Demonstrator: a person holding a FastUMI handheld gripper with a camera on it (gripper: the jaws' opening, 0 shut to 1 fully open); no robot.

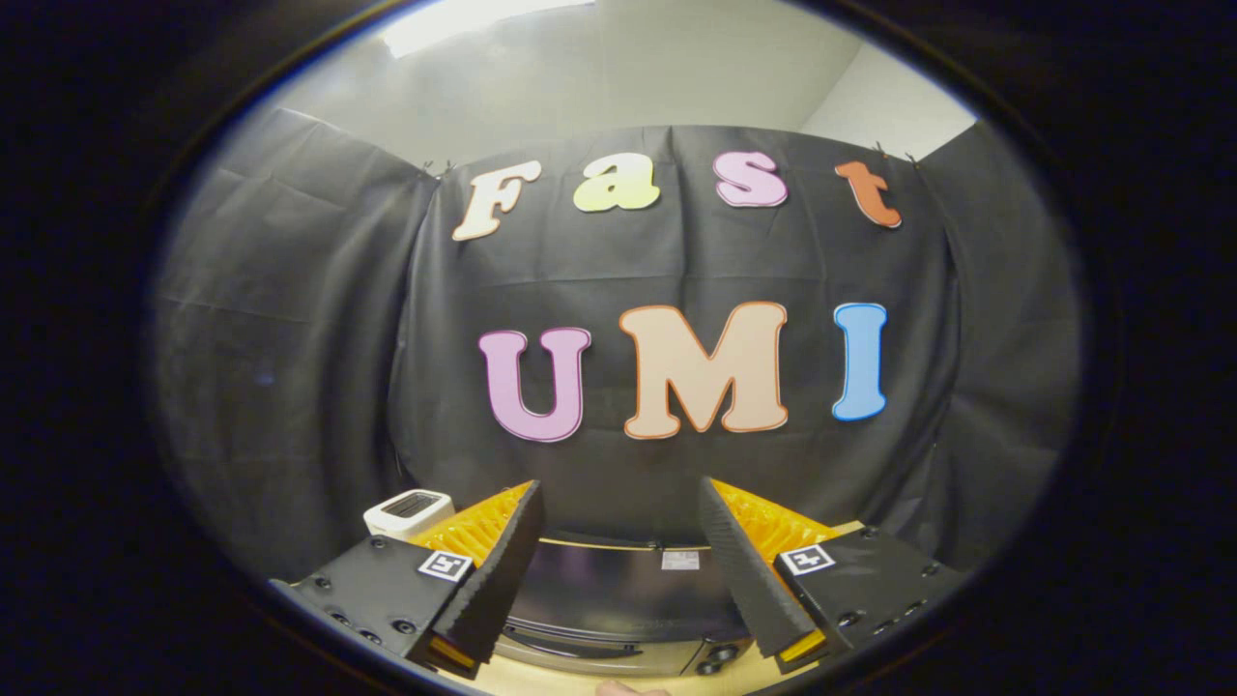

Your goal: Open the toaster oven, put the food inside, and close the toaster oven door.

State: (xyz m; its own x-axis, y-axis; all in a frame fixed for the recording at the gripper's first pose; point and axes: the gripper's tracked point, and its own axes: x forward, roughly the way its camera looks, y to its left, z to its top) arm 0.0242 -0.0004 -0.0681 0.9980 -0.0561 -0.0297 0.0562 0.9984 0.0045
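We hold the claw [618,570] high, with its two fingers [498,570] spread wide apart and nothing between the pads, so it is plainly open and gripping nothing. Looking along the fingers, we see the toaster oven [618,604] below and just ahead of them, framed in the gap between the two tips: a dark, glossy top panel with a small pale label near its back edge, and a lower front strip where a handle bar runs across and two round knobs [717,660] sit at the right end. Its door looks closed from here, though the steep angle leaves only a sliver of the front to judge by. The oven stands on a pale wooden tabletop [541,681], a narrow band of which we see under its front edge. At that near edge, a small pale rounded thing [628,688] peeks in; we cannot tell what it is. To the left of the left finger, beyond the oven, a small white appliance [409,512] with a dark slotted top stands on the same surface. Behind everything hangs the black cloth wall [290,367] of the booth, with a light ceiling [599,68] above it.
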